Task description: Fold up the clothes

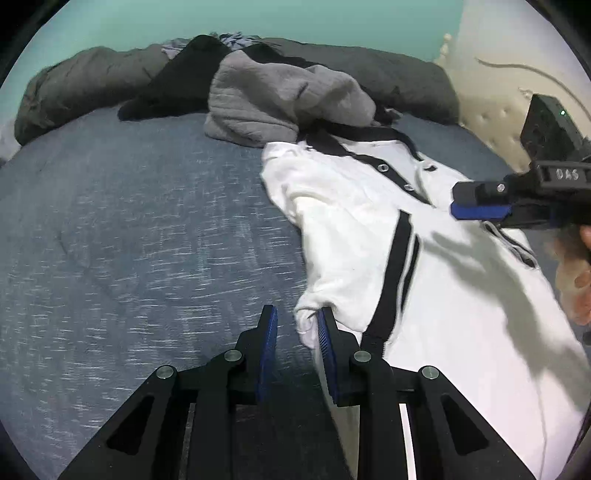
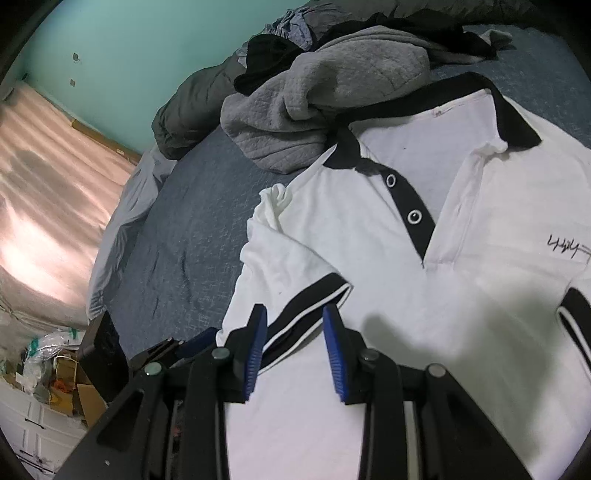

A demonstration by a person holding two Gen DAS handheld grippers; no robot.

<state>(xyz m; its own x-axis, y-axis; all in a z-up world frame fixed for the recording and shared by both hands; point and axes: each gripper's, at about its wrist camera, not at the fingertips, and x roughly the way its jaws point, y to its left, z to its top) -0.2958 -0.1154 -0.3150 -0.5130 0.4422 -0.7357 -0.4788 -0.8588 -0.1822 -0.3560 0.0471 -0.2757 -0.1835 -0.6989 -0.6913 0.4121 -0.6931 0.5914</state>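
White polo shirt (image 2: 424,295) lies front-up on the bed (image 1: 129,221), over the blue-grey heathered cover. Black collar (image 2: 509,114) spread open; black placket (image 2: 410,206) carries two white-ringed buttons. Small black script logo (image 2: 565,247) on the chest. One sleeve is folded in across the shirt front, its black cuff with white stripe (image 2: 314,306) running diagonally over the body. A second black-and-white cuff (image 2: 576,325) shows at the right edge of the right wrist view.

Left hand-held gripper (image 1: 297,325): jaws moderately apart, nothing clamped. A bunched white edge of the shirt sits just at the inner face of its right finger; whether it touches cannot be told. The left finger is over bare bed cover.

Right hand-held gripper (image 2: 295,325): jaws wide, empty, positioned over the folded-in sleeve so that the striped cuff passes between the fingers. In the left wrist view this gripper reaches in from the right above the shirt's chest, with part of the person's hand (image 1: 576,280) visible below it.

Behind the shirt: grey quilted garment (image 2: 325,107) in a heap, touching the collar, with black clothing (image 1: 184,85) and a dark grey duvet (image 1: 81,85) beyond. Teal wall (image 1: 258,18) at the back.
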